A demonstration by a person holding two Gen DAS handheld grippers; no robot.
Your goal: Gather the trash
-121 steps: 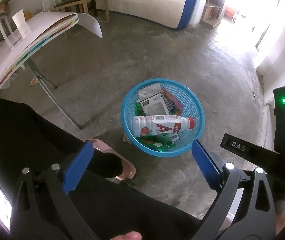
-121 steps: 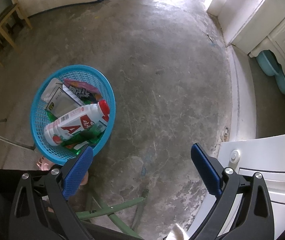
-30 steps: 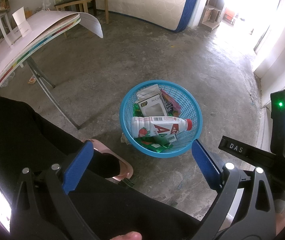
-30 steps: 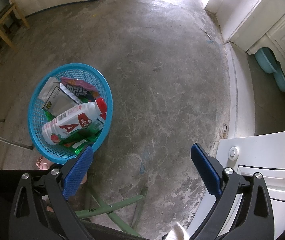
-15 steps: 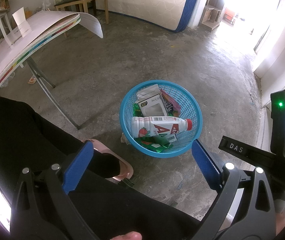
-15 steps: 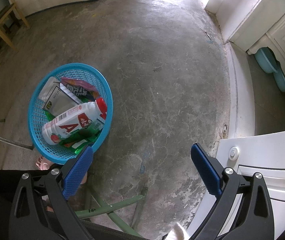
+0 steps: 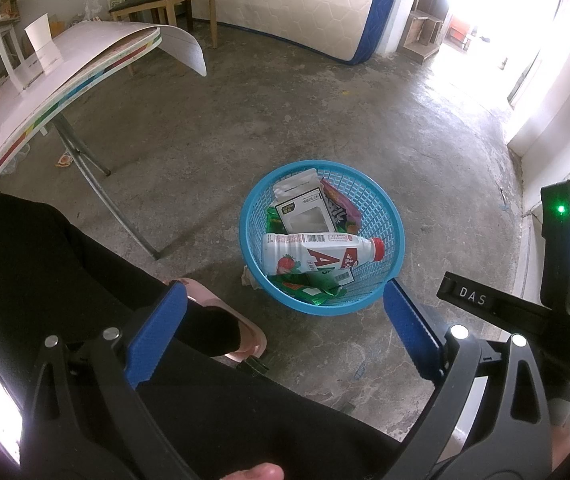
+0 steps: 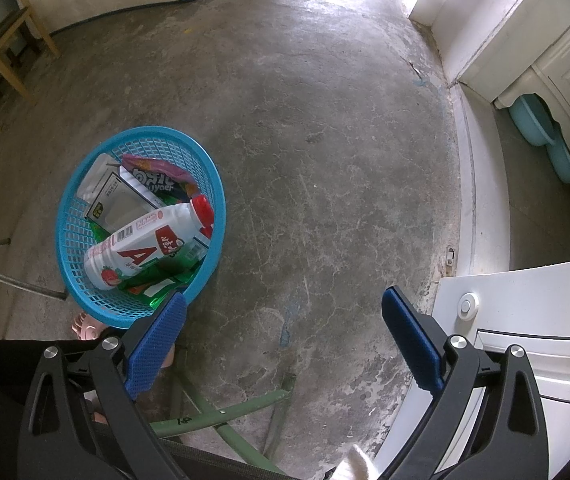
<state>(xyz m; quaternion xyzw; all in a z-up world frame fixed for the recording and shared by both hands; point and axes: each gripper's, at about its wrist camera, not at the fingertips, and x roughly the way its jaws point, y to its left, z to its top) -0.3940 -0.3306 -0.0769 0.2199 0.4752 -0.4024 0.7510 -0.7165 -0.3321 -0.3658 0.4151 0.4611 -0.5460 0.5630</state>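
A round blue mesh basket (image 7: 392,232) (image 8: 69,256) stands on the concrete floor. Inside lie a white drink bottle with a red cap (image 7: 317,257) (image 8: 145,240), a white carton box (image 7: 305,208) (image 8: 115,200), a purple snack wrapper (image 7: 339,210) (image 8: 157,178) and green wrappers (image 7: 305,290) (image 8: 157,280). My left gripper (image 7: 283,332) hangs open above and just in front of the basket, holding nothing. My right gripper (image 8: 283,336) is also open and empty, with the basket to its left.
A folding table (image 7: 65,64) with a paper cup (image 7: 43,42) stands at left. The person's black-clad legs and pink slipper (image 7: 241,332) are close below. A mattress (image 7: 305,4) leans on the back wall. White cabinet (image 8: 525,320), green chair legs (image 8: 237,408).
Almost nothing: both views have drifted very slightly, the basket and its contents stay put, and both grippers remain open.
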